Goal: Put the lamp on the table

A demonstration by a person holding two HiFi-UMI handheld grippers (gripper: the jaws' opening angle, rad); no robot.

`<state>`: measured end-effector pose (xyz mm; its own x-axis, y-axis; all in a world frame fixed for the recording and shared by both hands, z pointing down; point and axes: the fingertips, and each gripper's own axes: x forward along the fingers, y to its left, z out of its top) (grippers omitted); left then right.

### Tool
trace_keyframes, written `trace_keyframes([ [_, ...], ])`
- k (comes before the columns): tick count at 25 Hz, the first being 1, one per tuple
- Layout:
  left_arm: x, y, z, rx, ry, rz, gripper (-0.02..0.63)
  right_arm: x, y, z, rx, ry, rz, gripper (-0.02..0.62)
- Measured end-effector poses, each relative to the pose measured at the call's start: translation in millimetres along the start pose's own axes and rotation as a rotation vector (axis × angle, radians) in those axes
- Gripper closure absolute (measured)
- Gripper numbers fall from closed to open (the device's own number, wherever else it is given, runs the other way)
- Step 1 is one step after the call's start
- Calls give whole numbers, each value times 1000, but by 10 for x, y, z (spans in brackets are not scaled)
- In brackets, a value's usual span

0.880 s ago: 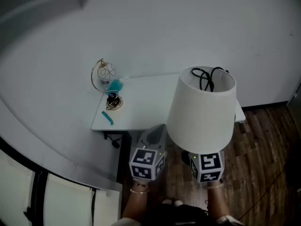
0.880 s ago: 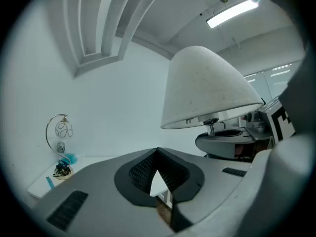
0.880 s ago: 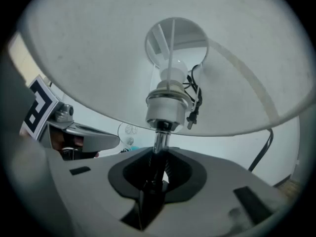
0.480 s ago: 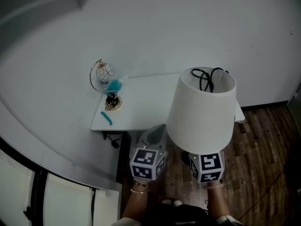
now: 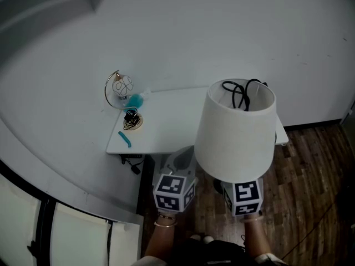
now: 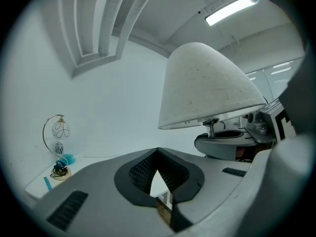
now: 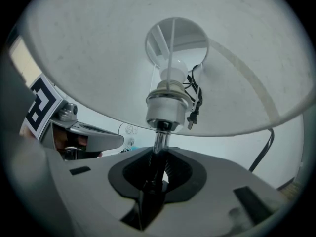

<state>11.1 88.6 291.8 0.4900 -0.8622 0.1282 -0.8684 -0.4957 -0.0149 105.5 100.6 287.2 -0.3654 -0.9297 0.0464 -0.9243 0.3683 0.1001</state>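
A lamp with a white shade [image 5: 236, 132] hangs upright over the near right edge of the white table [image 5: 166, 127]. Its black cord is bundled in the top of the shade. My right gripper [image 7: 155, 177] is shut on the lamp's thin metal stem [image 7: 159, 141], just under the socket and bulb [image 7: 170, 78]. In the head view the shade hides its jaws and only its marker cube [image 5: 244, 197] shows. My left gripper [image 5: 180, 158] is held beside it on the left, level, shut with nothing between its jaws [image 6: 160, 191]. From there the shade [image 6: 205, 88] shows to the right.
A gold-hoop ornament [image 5: 119, 90] with a teal piece stands at the table's far left corner, and a small teal strip [image 5: 127, 139] lies near the left edge. A white wall rises behind the table. Wood floor [image 5: 310, 182] runs along the right.
The lamp shade has shifted slightly to the left in the head view. Both grippers' marker cubes stay where they were.
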Motion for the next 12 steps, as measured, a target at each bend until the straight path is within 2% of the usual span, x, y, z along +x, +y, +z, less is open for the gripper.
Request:
trace_keyframes([
  [12, 48, -200, 24, 21, -11, 11, 600, -61, -188, -36, 17, -14, 1, 531],
])
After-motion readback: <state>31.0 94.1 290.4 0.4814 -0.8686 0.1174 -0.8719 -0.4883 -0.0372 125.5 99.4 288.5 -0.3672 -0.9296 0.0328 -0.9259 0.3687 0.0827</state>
